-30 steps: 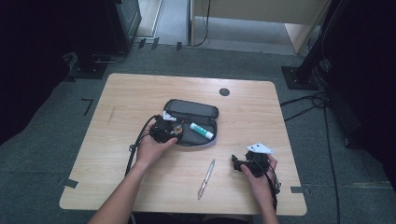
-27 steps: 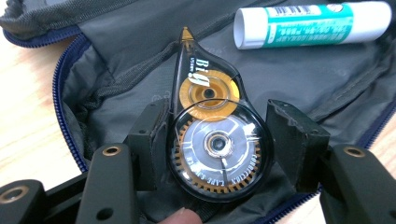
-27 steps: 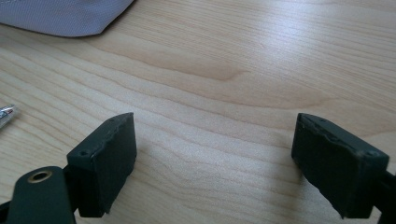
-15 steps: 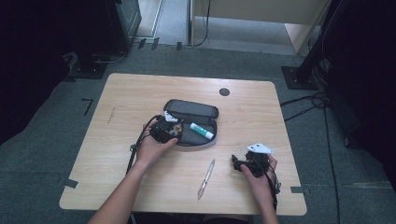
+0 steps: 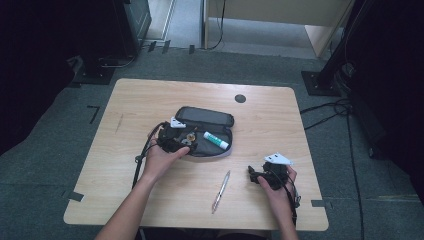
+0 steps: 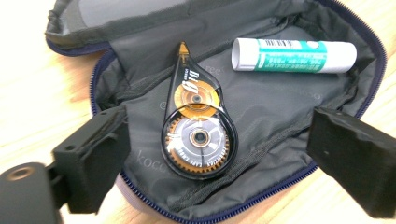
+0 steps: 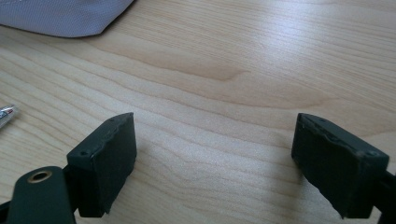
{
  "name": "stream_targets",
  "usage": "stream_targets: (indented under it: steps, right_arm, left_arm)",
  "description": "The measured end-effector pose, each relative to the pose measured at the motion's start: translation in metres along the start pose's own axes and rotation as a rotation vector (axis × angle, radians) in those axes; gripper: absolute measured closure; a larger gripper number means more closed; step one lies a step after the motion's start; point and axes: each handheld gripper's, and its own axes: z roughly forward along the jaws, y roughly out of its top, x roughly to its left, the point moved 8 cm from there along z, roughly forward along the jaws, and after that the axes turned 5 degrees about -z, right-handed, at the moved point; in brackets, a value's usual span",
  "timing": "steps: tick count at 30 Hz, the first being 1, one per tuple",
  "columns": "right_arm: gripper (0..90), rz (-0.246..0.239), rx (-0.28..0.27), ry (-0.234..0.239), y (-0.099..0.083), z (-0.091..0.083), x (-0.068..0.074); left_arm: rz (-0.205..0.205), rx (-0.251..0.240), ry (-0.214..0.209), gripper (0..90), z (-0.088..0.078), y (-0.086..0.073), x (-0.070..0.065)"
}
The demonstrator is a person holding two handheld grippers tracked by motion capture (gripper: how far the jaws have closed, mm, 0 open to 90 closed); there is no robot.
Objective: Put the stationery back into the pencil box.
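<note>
The left gripper view looks down into an open pencil case (image 6: 280, 112). A correction tape (image 6: 198, 126) lies flat on the dark cloth inside the pencil case. It sits right between the two black jaws of the left gripper (image 6: 219, 158), but the jaws are wide apart and do not touch it. There is a gap on each side of it. The jaws have just been opening, and the correction tape lies free between them. Its pointed tip faces away from the left gripper. A glue stick (image 6: 294, 56) with a green label lies farther off, past the tape and a bit to the side of the far jaw. It is inside the pencil case too, and it does not touch the tape.

In the high view, the left gripper (image 5: 186, 146) is at the near edge of the pencil case (image 5: 220, 120), in the person's left hand (image 5: 160, 160).

The right gripper (image 7: 215, 168) is over the bare wooden table (image 7: 233, 70). Its jaws are wide open and hold nothing. In the right gripper view, the tip of a pen (image 7: 5, 114) peeks in off to one side, well apart from the jaws. A corner of the pencil case is far ahead. In the high view, the pen (image 5: 221, 191) lies on the table between the two hands, near the right gripper (image 5: 256, 175).
</note>
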Motion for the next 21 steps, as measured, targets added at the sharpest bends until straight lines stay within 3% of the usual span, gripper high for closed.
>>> stream_targets:
  steps: [5,21]
  right_arm:
    - [13.7,0.001,-0.001,0.0,0.0,0.0,0.0]
    - [13.7,0.001,-0.001,-0.001,0.0,0.0,0.0]
  left_arm:
    - [-0.02,-0.017,0.01,0.0,-0.009,-0.005,0.005]
    - [-0.069,-0.047,0.035,0.0,-0.029,-0.034,0.029]
